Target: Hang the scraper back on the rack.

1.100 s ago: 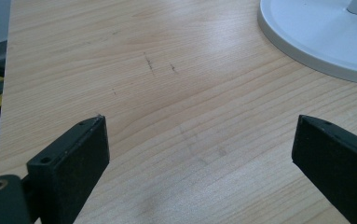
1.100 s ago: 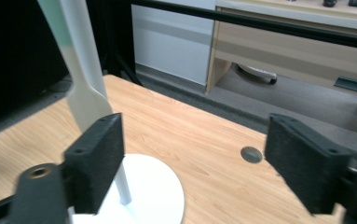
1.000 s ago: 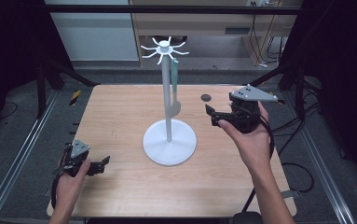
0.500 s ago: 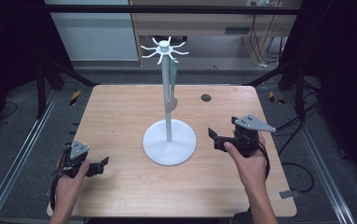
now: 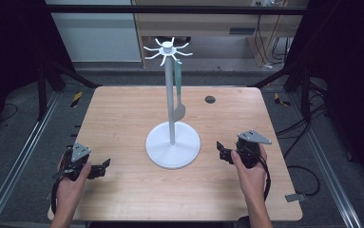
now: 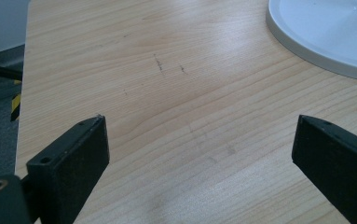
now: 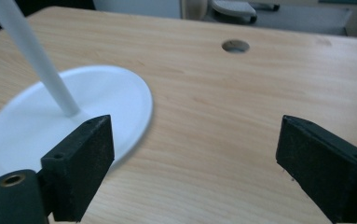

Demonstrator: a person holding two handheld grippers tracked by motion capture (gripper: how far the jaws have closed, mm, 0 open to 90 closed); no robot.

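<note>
On the table [image 5: 122, 114] the white stand [image 5: 172, 142] rises at the centre, a pale green spatula-like utensil [image 5: 178, 90] hanging from the spoked hooks at its top, on the 3 o'clock side of the pole. I judge the hanging step done and the hands at rest. The right hand-held gripper [image 5: 223, 151] at 4 o'clock of the base and the left hand-held gripper [image 5: 102, 167] at 8 o'clock both hold their jaws spread and empty; any next move would call for a fresh reach.

Right gripper [image 5: 223, 151] pulled back toward table's near edge, lowered.
</note>
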